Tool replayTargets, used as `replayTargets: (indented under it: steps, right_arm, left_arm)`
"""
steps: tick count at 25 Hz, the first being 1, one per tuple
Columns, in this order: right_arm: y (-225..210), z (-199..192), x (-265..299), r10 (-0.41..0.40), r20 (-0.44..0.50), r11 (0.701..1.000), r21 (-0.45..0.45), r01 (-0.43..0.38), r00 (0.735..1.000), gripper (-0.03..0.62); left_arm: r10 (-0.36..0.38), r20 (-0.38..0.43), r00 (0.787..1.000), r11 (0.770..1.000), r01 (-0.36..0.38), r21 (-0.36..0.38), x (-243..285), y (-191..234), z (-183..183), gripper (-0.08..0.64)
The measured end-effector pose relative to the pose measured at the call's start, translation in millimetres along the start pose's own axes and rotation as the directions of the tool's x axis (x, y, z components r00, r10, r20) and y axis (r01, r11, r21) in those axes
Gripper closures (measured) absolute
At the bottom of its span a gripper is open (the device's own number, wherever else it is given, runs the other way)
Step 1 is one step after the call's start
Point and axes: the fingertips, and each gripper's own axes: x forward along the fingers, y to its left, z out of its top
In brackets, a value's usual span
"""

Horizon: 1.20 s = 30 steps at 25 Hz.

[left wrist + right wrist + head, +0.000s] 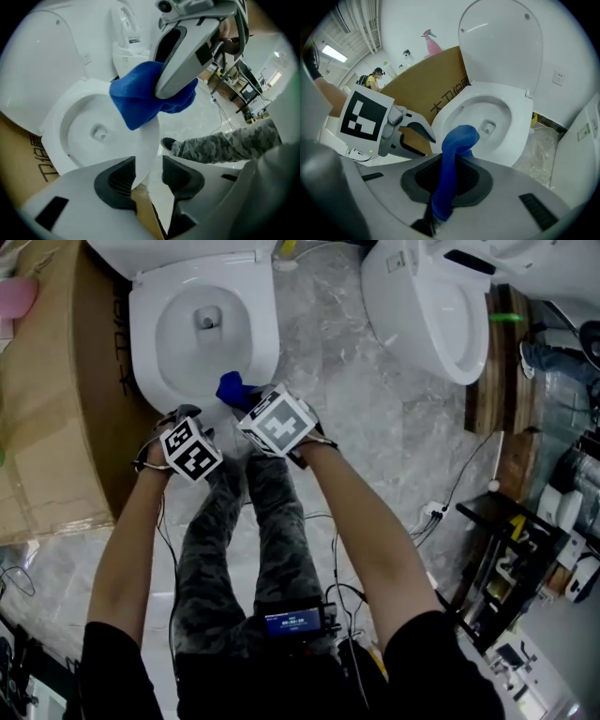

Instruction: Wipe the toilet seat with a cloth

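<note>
The blue cloth (457, 140) is bunched at the near rim of the seat (268, 343), right of the bowl's middle (whether it rests on the rim or hangs just over it I cannot tell). The right gripper (451, 178) has it: its fingers (483, 180) are closed on the cloth's lower end, and the rest stands up out of them. The left gripper (148, 174) is just left of it, fingers (119, 180) apart, the seat's white rim passing between them without being squeezed. The lid (501, 42) stands up at the far side. A cardboard box (56, 399) stands left of the toilet, and a second toilet (431, 306) is far right on the marbled floor (375, 427).
</note>
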Motion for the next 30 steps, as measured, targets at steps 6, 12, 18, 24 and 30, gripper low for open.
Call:
replayTargets:
  steps: [6,12,18,24,30]
  right_arm:
    - [-26,35,-30,-0.097,0.014,0.995,-0.022,0.097,0.995,0.541]
    - [-77,91,-36,-0.175,0.058,0.985,0.014,0.174,0.983,0.541]
    - [-125,144,-16,-0.224,0.063,0.975,0.007,0.224,0.973,0.540]
    - [-153,167,5,-0.191,-0.027,0.981,-0.048,0.189,0.981,0.541]
    - [-173,211,38,-0.114,-0.042,0.991,-0.080,0.110,0.993,0.541]
  left_arm:
    - [0.081,0.064,0.995,0.989,-0.073,-0.126,-35,33,10,0.526]
    - [0.145,0.132,0.981,0.939,-0.094,-0.330,-58,91,31,0.548]
    - [0.228,0.162,0.960,0.844,-0.112,-0.524,-60,157,56,0.548]
    - [0.271,0.144,0.952,0.741,-0.110,-0.663,-59,206,59,0.548]
    - [0.339,0.132,0.931,0.631,-0.121,-0.767,-56,245,51,0.548]
